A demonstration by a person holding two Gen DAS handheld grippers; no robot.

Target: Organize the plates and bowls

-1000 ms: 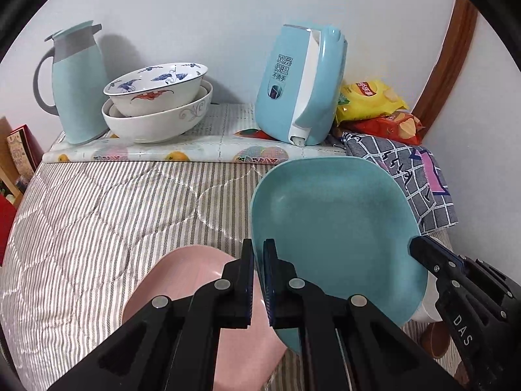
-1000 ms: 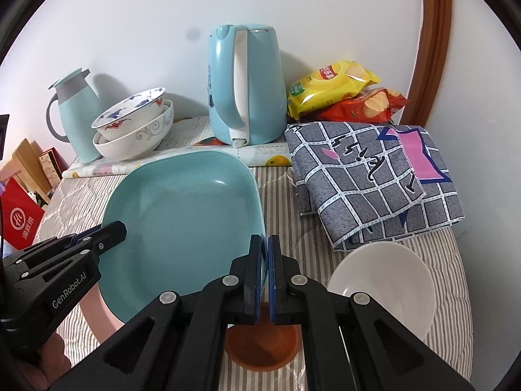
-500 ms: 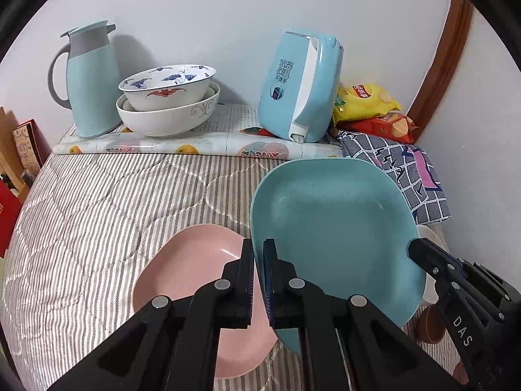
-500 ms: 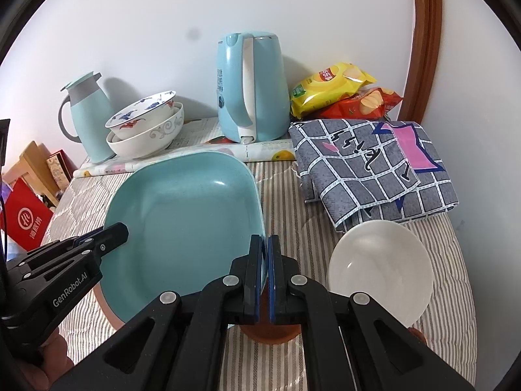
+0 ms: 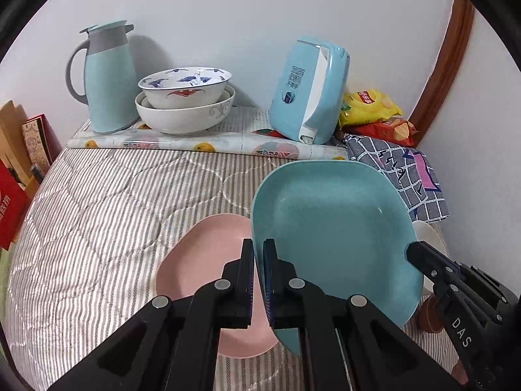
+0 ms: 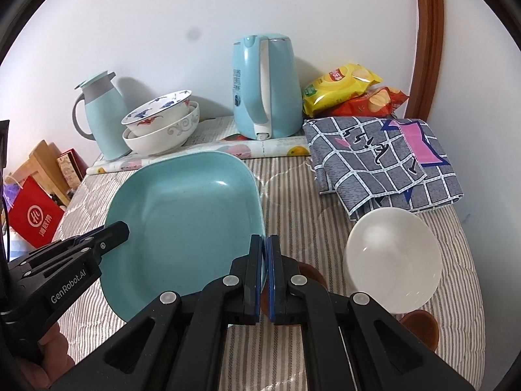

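Note:
A teal square plate (image 5: 335, 228) is held in the air between both grippers. My left gripper (image 5: 258, 254) is shut on its left rim; my right gripper (image 6: 264, 254) is shut on its right rim (image 6: 260, 215). A pink plate (image 5: 202, 260) lies on the striped quilt below the teal plate's left side. A white bowl (image 6: 392, 254) sits on the quilt to the right, with brown dishes (image 6: 420, 327) partly hidden beside it. Two stacked patterned bowls (image 5: 185, 104) stand at the back.
A teal thermos jug (image 5: 107, 75) and a blue kettle (image 5: 309, 88) stand at the back on a fruit-print mat (image 5: 208, 143). Snack bags (image 6: 345, 88) and a folded checked cloth (image 6: 384, 159) lie at the right. A red bag (image 6: 32, 218) is beyond the left edge.
Both grippers have lifted the teal plate higher and pulled back; the pink plate underneath is more exposed and the white bowl shows fully.

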